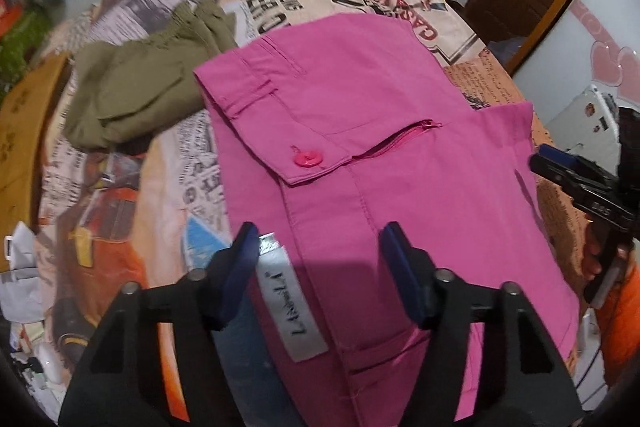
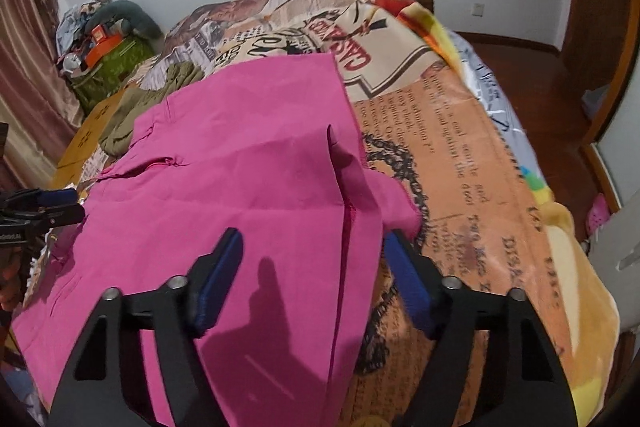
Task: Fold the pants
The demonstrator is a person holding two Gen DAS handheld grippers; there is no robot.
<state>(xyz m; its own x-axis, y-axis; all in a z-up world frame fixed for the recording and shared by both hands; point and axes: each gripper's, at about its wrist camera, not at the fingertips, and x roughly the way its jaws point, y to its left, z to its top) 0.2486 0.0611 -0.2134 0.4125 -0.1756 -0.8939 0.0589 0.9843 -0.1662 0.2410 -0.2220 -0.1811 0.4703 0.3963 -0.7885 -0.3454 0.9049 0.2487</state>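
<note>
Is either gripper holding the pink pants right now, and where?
Neither. The left gripper and right gripper both stand open above the pink pants, with no cloth pinched between the fingers.

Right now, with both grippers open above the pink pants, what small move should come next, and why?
Probably lower the right gripper and close it on the pink pants near the rumpled edge. Both grippers are open and hold nothing, and the left gripper is over the waistband.

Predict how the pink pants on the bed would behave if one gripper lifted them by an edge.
The pink pants would probably droop: the thin cloth already creases and folds flat. They look light, and the fold would likely fall open.
</note>
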